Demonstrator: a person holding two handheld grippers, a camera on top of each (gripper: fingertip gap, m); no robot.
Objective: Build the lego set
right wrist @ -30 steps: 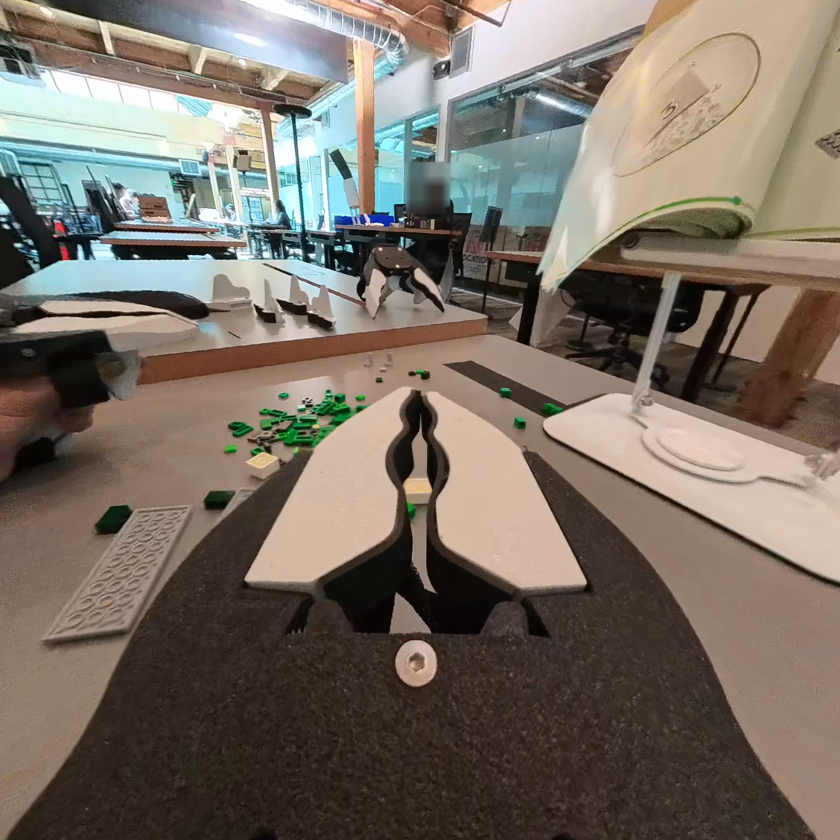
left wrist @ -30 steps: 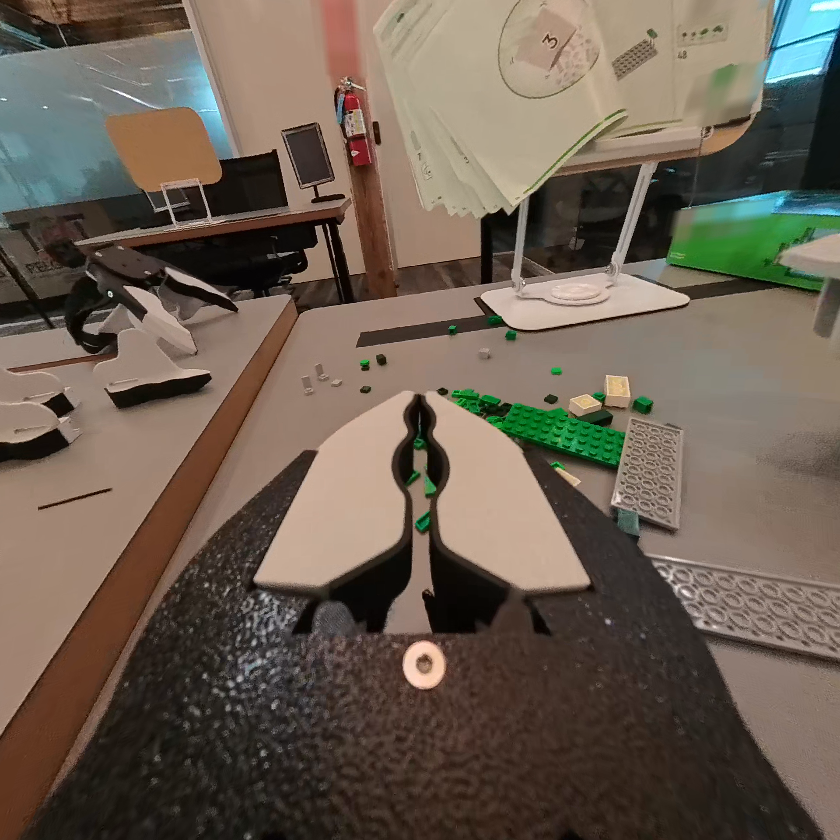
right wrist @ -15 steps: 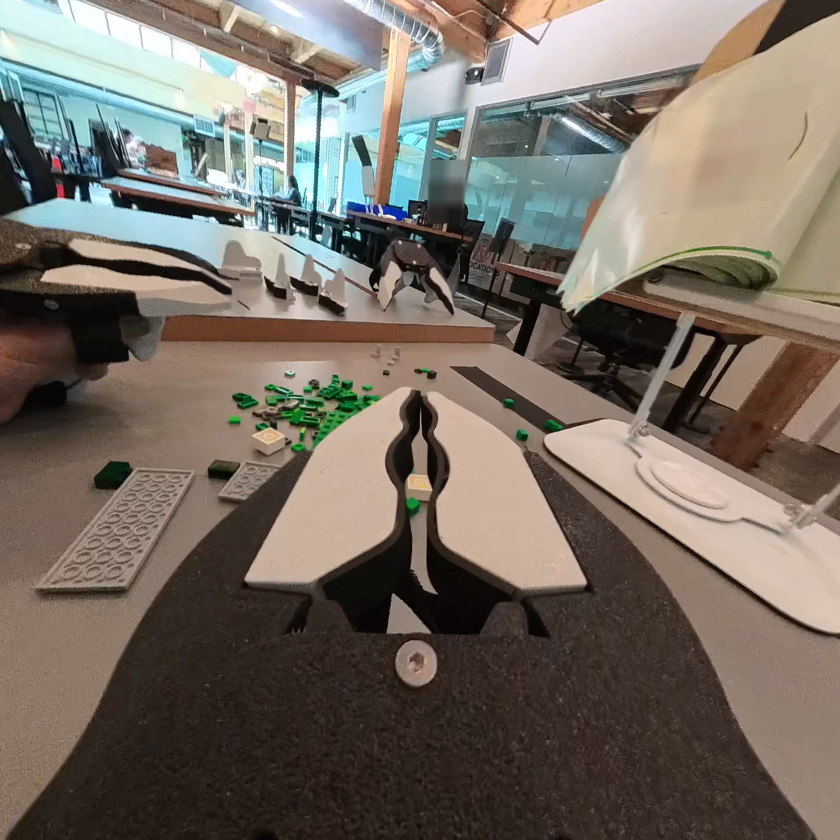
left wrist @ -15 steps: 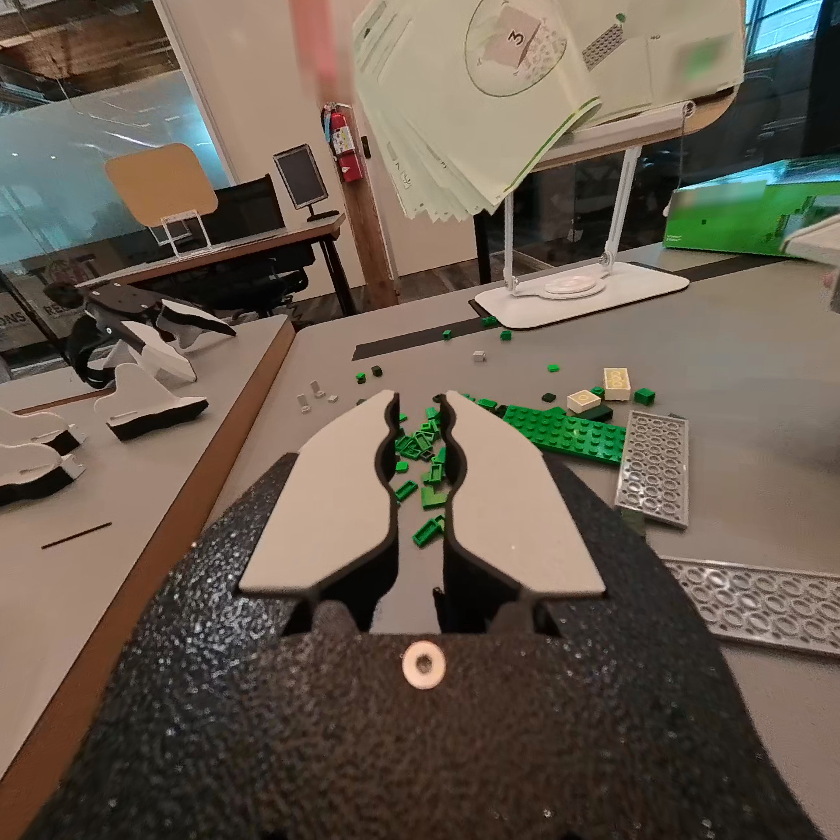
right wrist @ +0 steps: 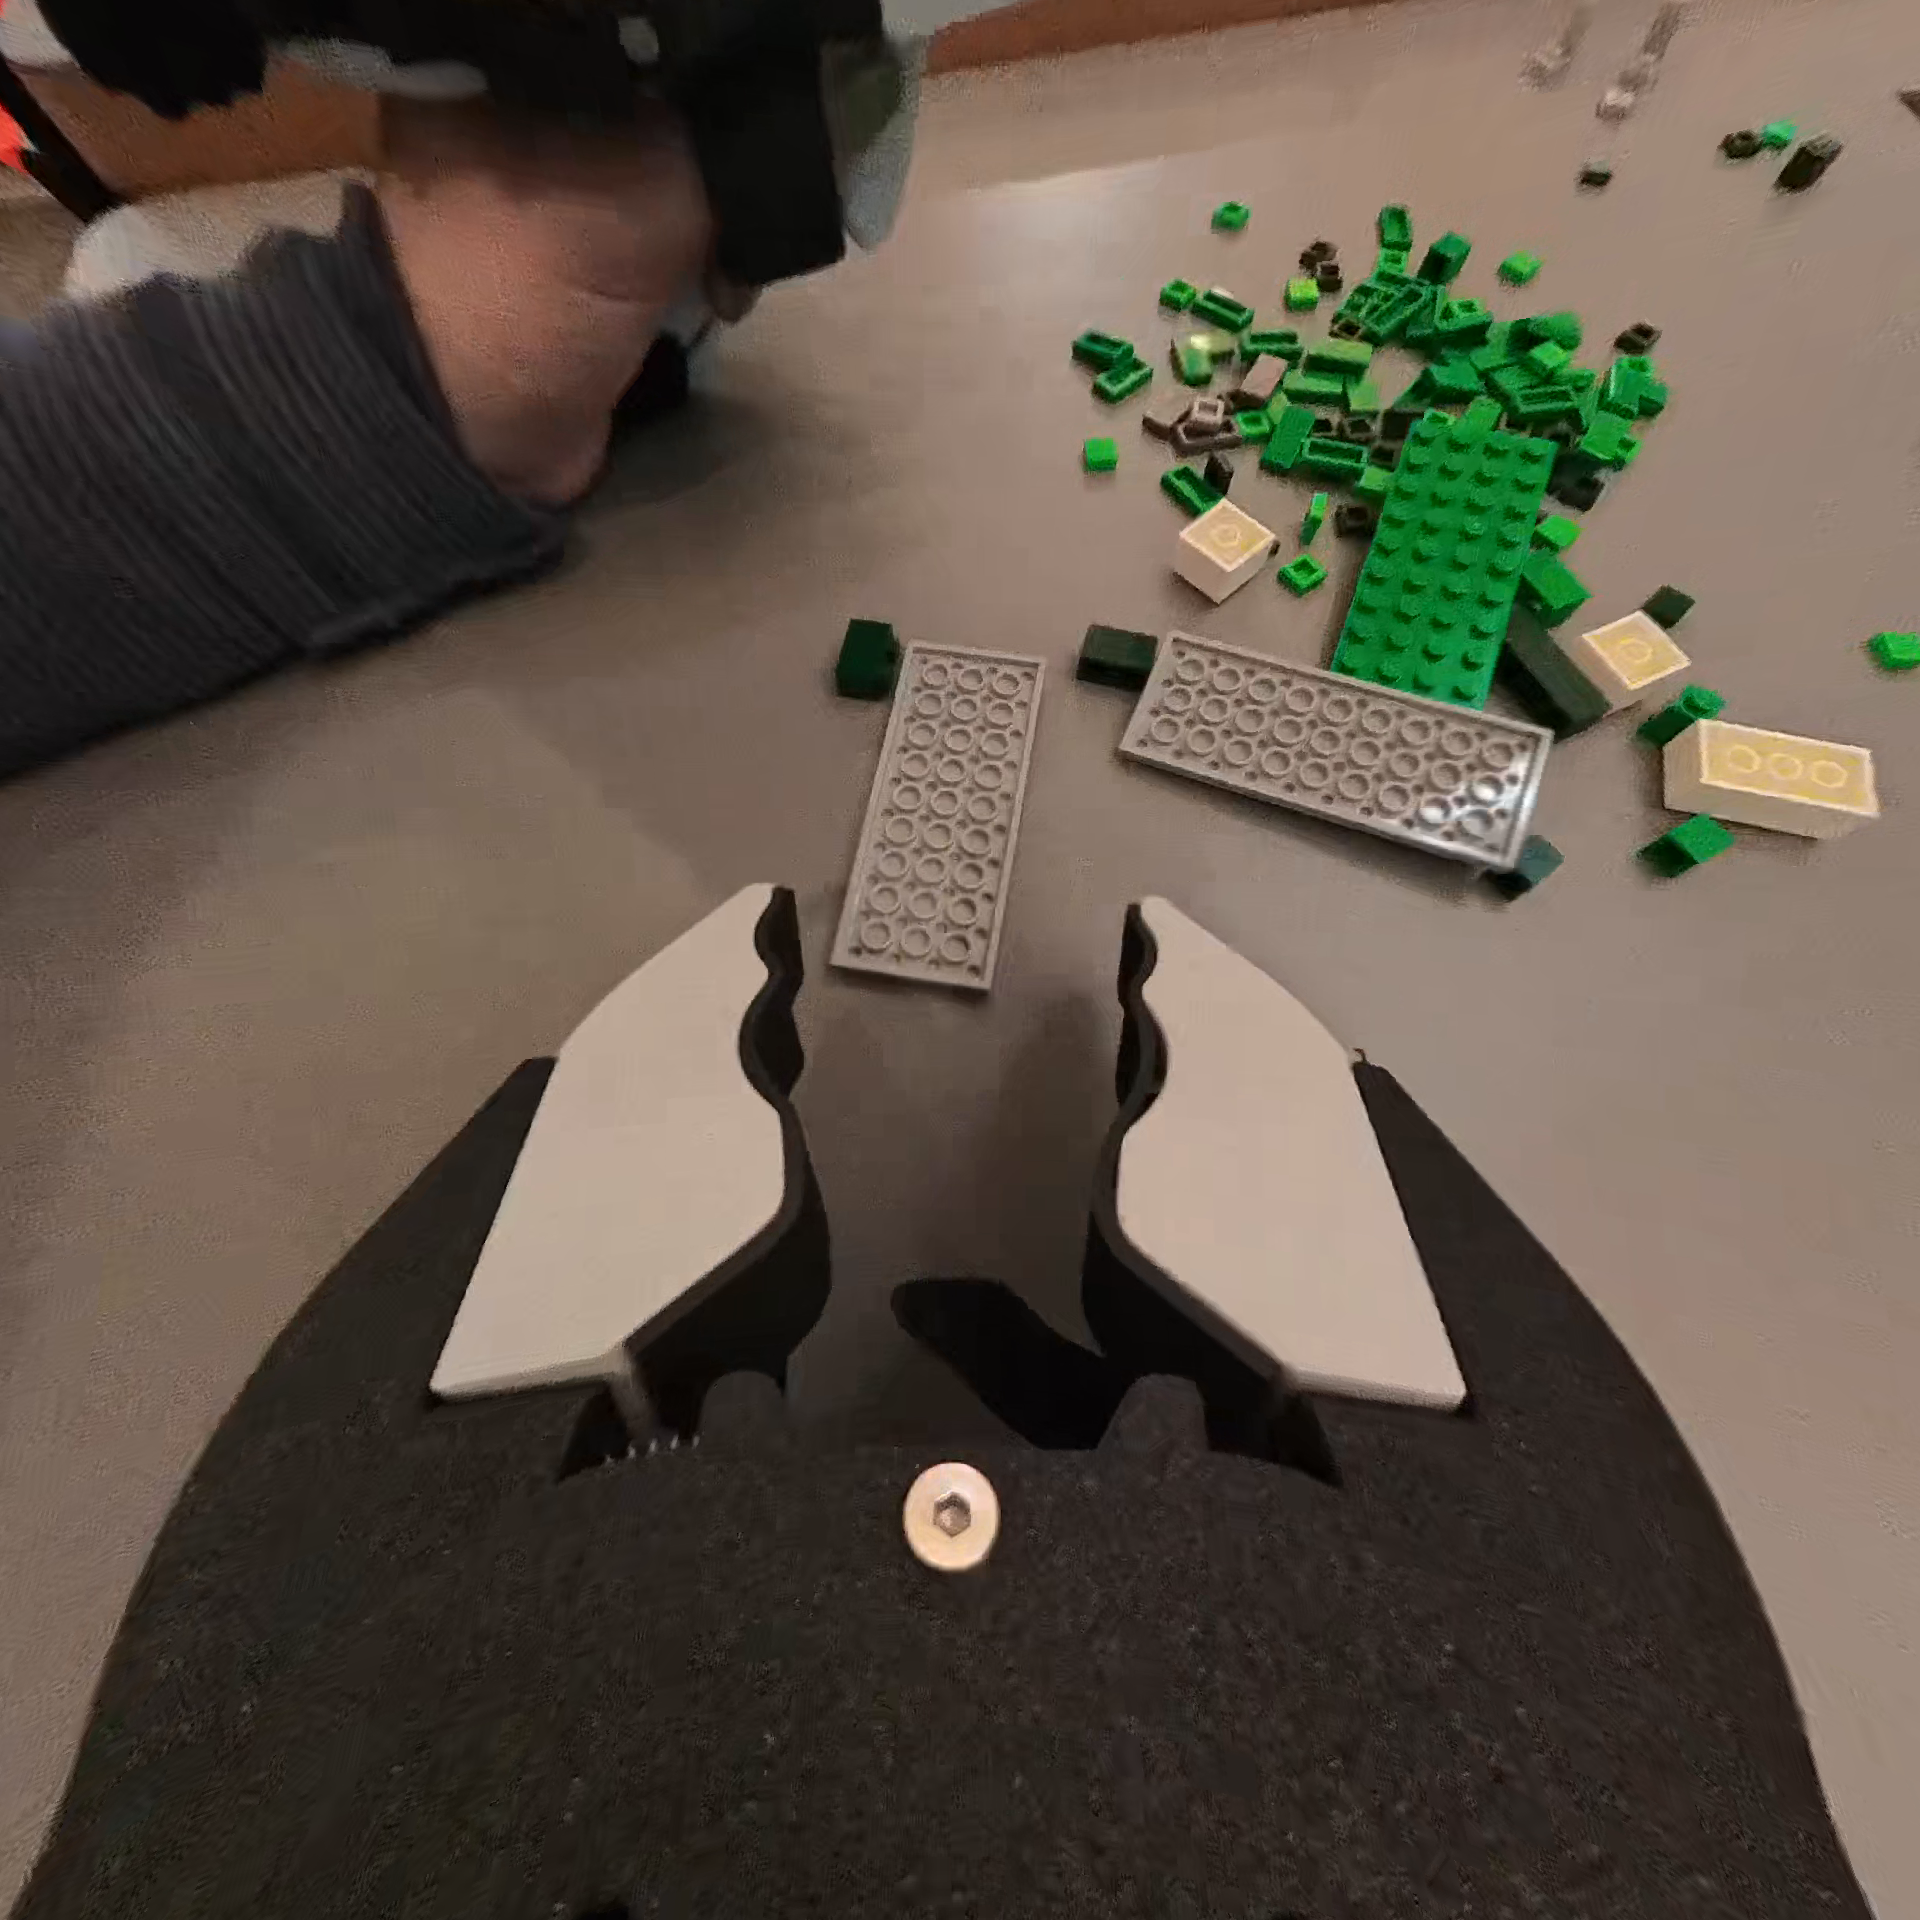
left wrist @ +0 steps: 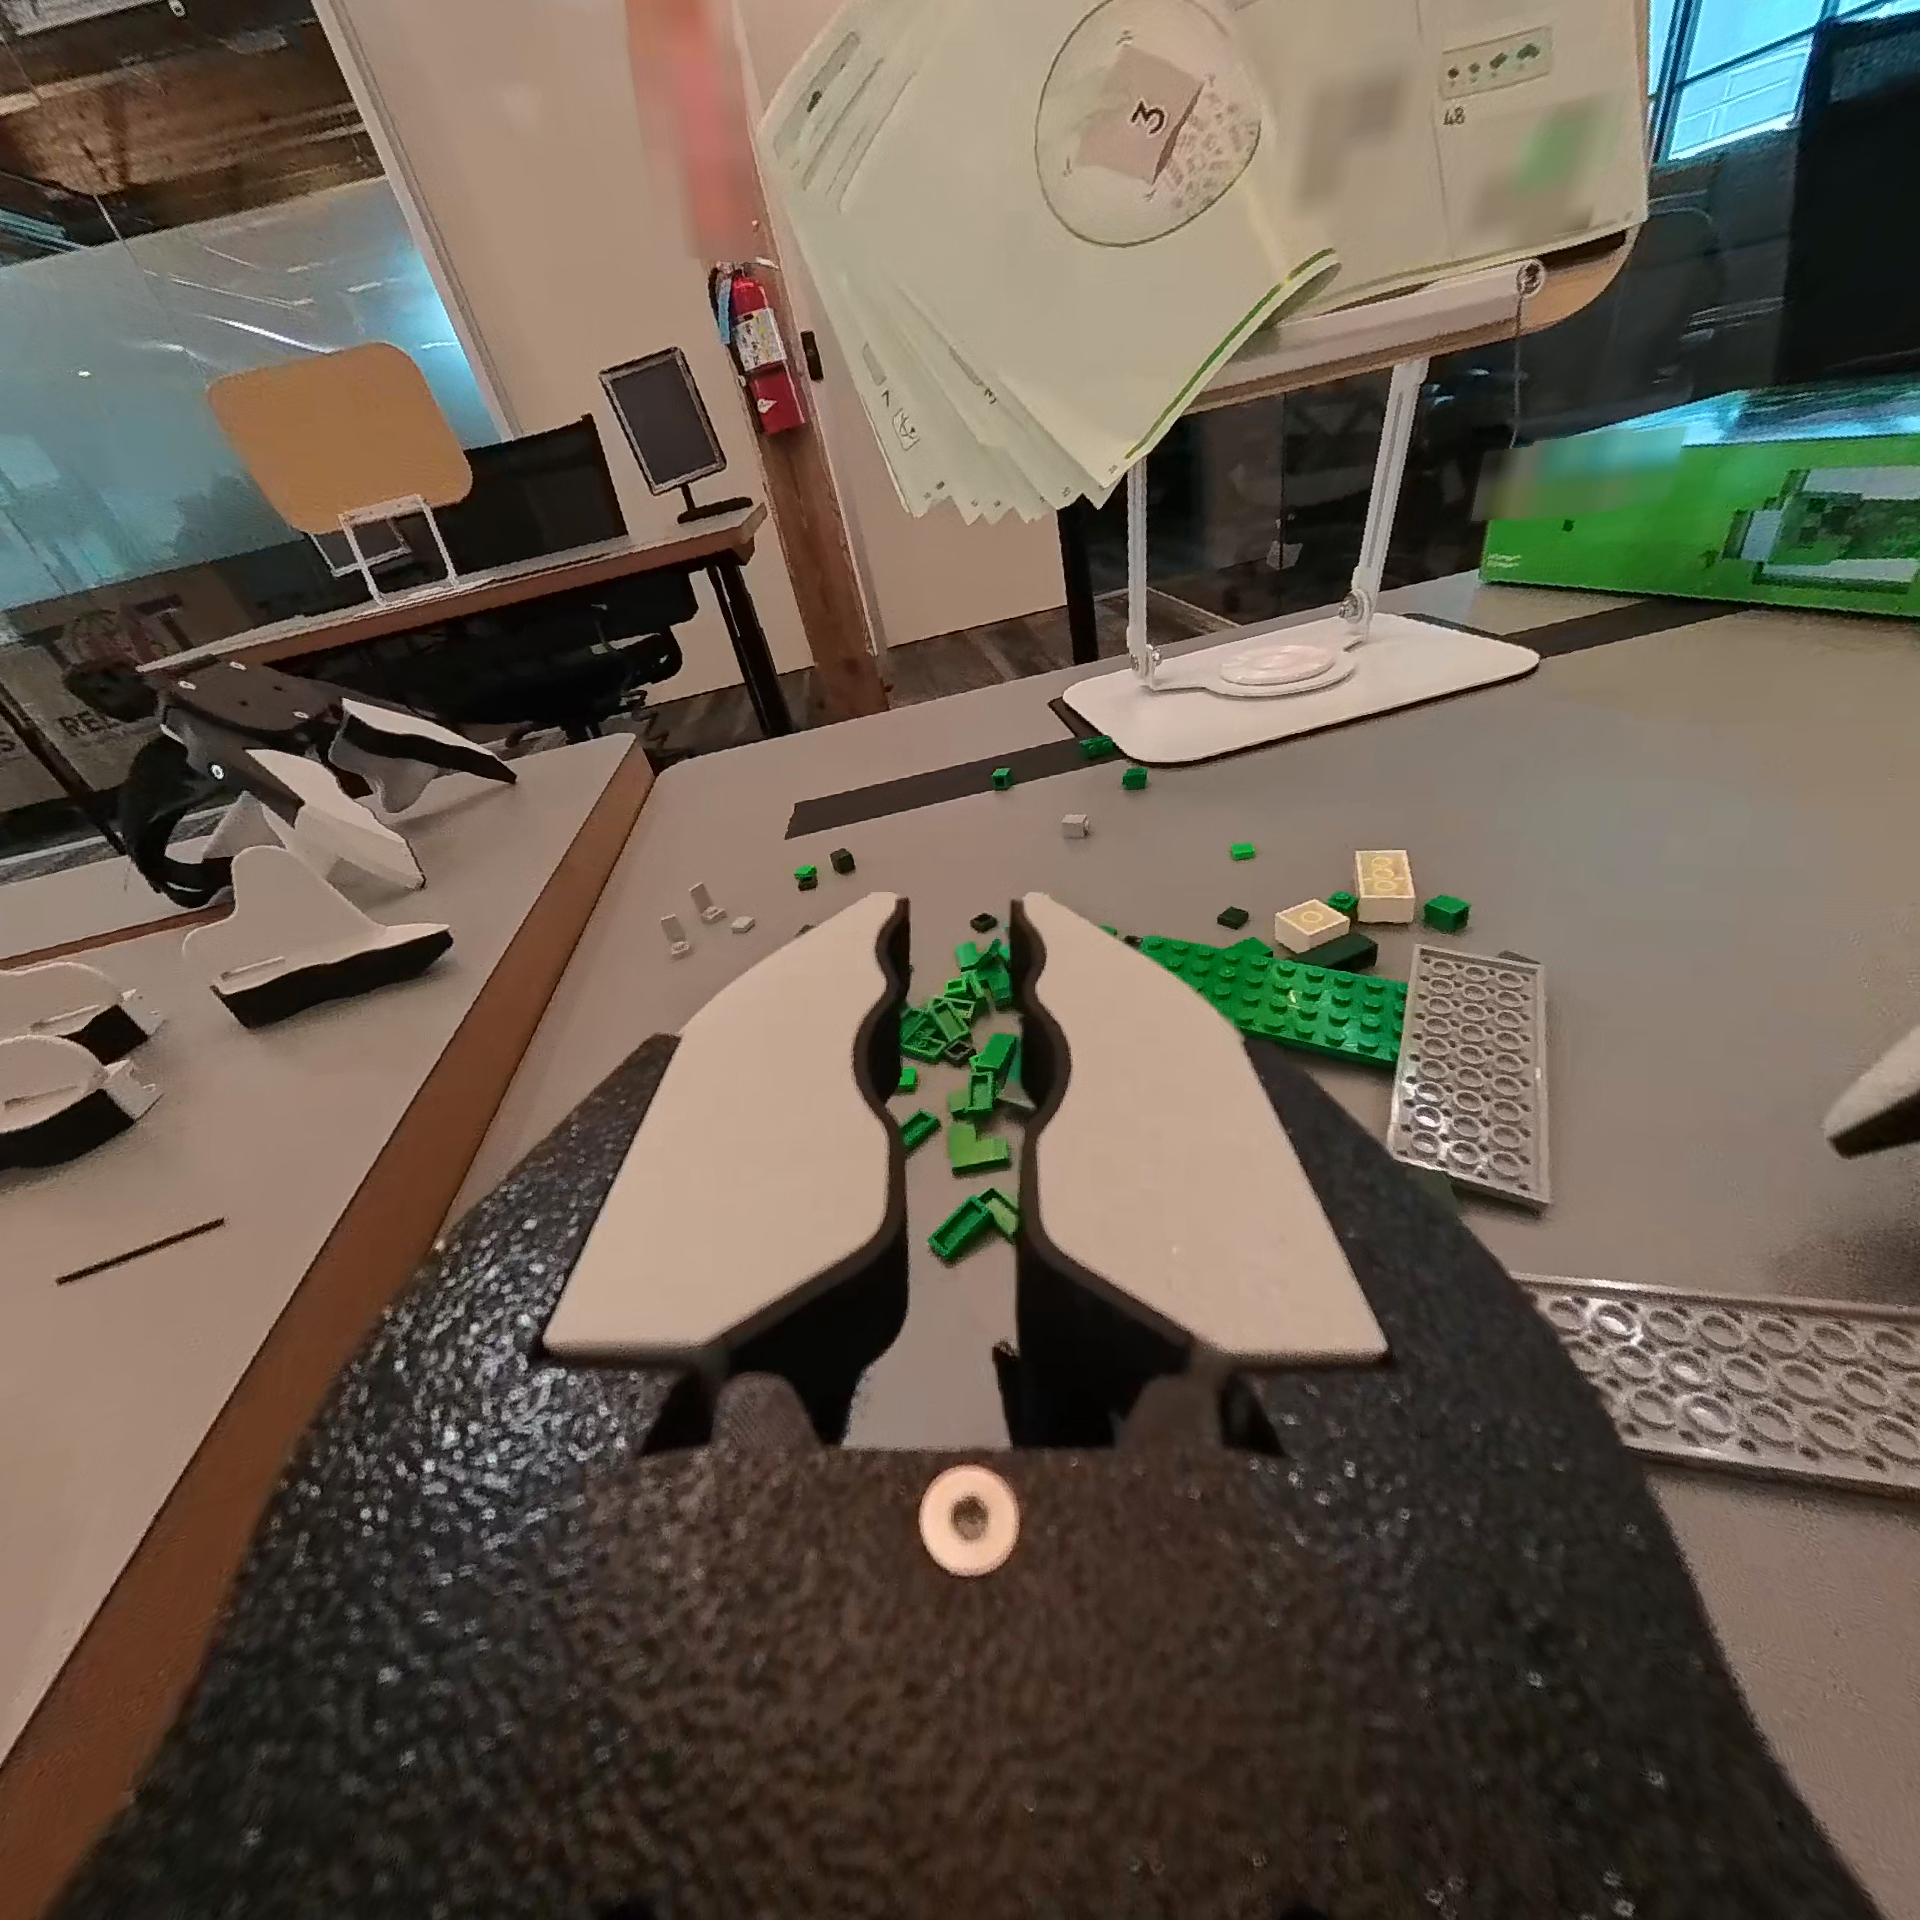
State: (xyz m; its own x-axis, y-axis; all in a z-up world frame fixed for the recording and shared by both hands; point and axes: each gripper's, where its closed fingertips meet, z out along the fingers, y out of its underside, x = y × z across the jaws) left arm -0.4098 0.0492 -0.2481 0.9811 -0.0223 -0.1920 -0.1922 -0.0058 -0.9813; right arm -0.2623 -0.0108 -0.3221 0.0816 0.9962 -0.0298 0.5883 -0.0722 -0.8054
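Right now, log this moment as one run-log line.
left gripper: open, empty, over green pieces | right gripper: open wide, empty, near grey plate | build: not started

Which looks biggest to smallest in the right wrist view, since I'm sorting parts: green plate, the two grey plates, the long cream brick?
1. Green plate and farther grey plate: too alike to rank.
2. Nearer grey plate, though nearness flatters it.
3. Long cream brick.

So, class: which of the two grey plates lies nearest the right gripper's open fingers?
The smaller grey plate, its near end just ahead of the right gripper. The longer grey plate lies farther off, against the green plate.
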